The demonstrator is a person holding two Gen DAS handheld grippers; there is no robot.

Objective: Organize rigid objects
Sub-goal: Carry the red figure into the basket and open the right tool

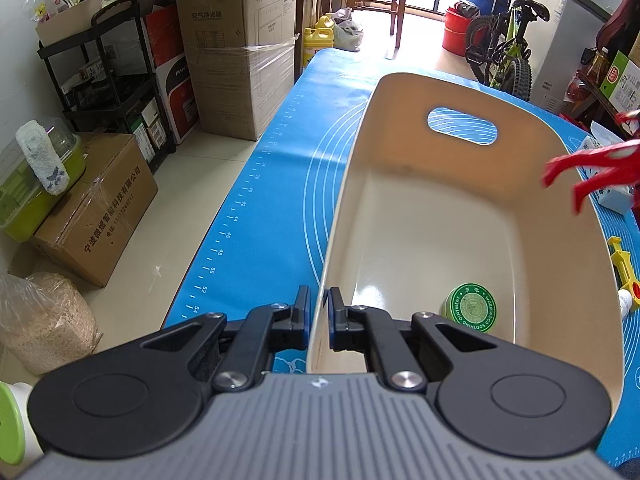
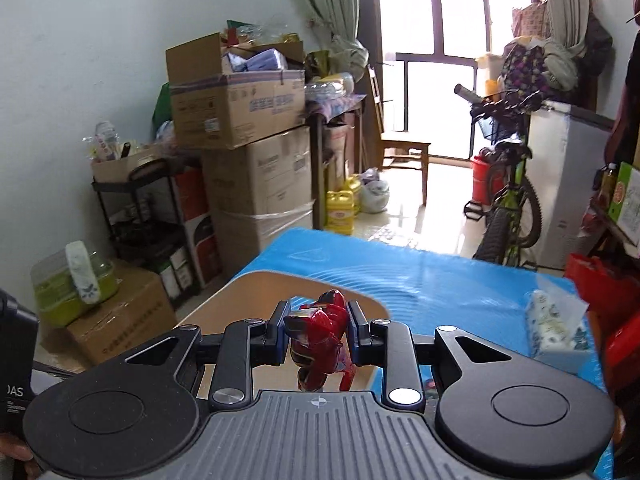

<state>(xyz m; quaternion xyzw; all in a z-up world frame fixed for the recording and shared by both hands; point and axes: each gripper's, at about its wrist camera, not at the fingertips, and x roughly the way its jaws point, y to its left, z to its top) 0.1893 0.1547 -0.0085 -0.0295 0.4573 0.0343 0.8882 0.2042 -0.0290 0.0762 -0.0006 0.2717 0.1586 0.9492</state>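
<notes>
A cream plastic basket [image 1: 360, 184] with a handle slot stands on the blue mat [image 1: 288, 168]. My left gripper [image 1: 319, 312] is shut on the basket's near-left rim. A round green ointment tin [image 1: 471, 308] lies inside the basket near its front. My right gripper [image 2: 318, 328] is shut on a red toy figure [image 2: 320, 332] and holds it above the basket [image 2: 256, 292]. The red figure [image 1: 592, 164] also shows in the left wrist view, over the basket's right rim.
On the mat right of the basket lie a yellow tool [image 1: 624, 268], a small white bottle [image 1: 626, 300] and a tissue pack [image 2: 556, 328]. Cardboard boxes [image 1: 236, 52], a black shelf cart [image 1: 108, 76] and a bicycle [image 1: 508, 48] stand around the table.
</notes>
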